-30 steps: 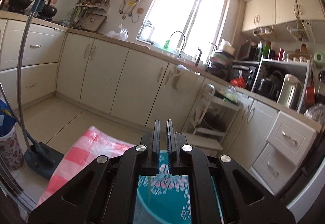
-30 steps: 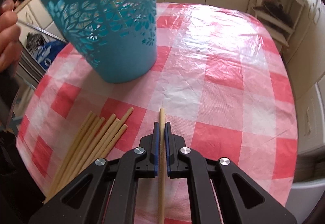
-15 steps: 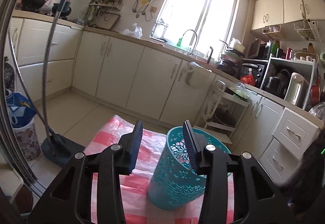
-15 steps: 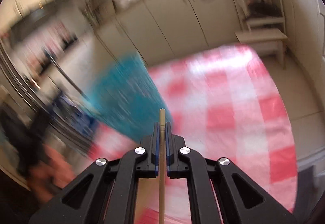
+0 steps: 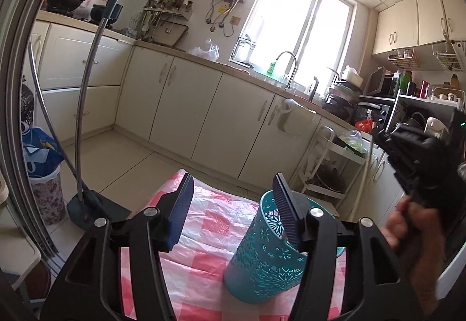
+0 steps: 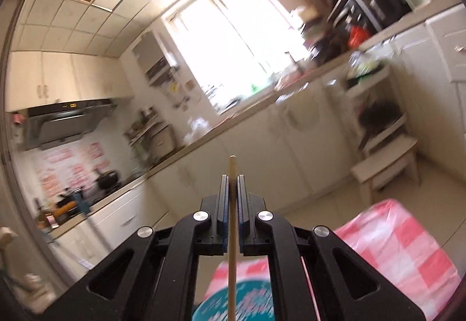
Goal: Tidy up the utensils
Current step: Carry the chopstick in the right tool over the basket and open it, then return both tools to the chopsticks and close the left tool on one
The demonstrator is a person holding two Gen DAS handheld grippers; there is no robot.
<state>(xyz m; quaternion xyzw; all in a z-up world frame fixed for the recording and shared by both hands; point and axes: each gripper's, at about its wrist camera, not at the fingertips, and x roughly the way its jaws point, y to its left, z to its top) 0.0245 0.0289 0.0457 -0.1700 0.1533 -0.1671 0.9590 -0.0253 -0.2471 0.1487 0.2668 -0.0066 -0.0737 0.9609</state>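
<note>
A teal cut-out holder point(image 5: 271, 257) stands on the red-and-white checked tablecloth point(image 5: 204, 222). My left gripper point(image 5: 233, 184) is open and empty, held above the cloth just left of the holder. My right gripper point(image 6: 232, 178) is shut on a wooden chopstick point(image 6: 231, 233), held upright above the holder's mouth point(image 6: 250, 303). In the left wrist view the right gripper point(image 5: 413, 152) shows at the right with the chopstick point(image 5: 365, 163) hanging down toward the holder. The other chopsticks are out of view.
Cream kitchen cabinets point(image 5: 204, 105) and a sink counter run behind the table. A dustpan with a long handle point(image 5: 84, 123) stands on the floor at left beside a flowered bin point(image 5: 46, 192). A white trolley point(image 5: 335, 163) stands past the table's far end.
My left gripper opened wider and drew back from the holder. My right gripper lifted the chopstick off the cloth, swung it upright and brought it over the holder.
</note>
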